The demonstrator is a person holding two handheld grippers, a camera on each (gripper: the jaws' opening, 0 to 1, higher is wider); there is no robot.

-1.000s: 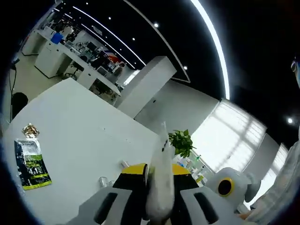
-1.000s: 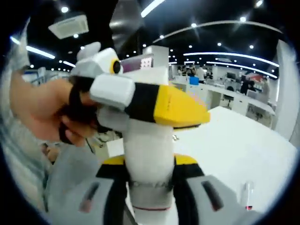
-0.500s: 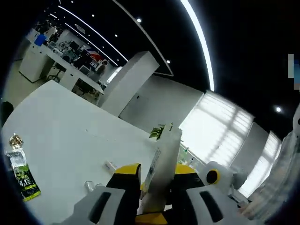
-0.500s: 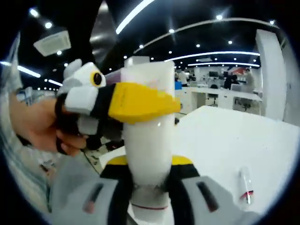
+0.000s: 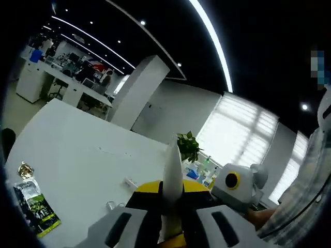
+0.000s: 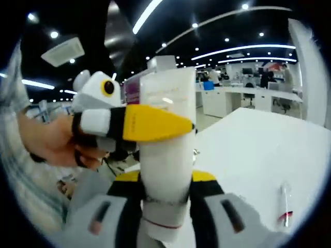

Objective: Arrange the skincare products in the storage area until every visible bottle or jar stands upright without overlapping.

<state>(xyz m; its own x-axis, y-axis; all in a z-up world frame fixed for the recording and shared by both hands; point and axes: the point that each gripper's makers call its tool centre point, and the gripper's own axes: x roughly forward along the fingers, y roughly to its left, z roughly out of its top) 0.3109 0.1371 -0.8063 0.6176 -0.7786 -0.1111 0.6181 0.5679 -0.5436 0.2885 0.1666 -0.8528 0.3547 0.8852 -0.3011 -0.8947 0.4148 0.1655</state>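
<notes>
Left gripper: jaws clamped on the flat crimped end of a white plastic squeeze tube, seen edge-on, lifted clear of the white table. A green-and-black sachet lies near the table's left edge; a small tube lies mid-table.

Right gripper: jaws grip the same tube's lower body, the left one crossing above. Judgement: two-handed hold to reorient it for standing upright. A slim white pen-like tube lies on the table's right side, clear of the hold.

potted plant at table's far edge | white pillar behind | ceiling light strip overhead
</notes>
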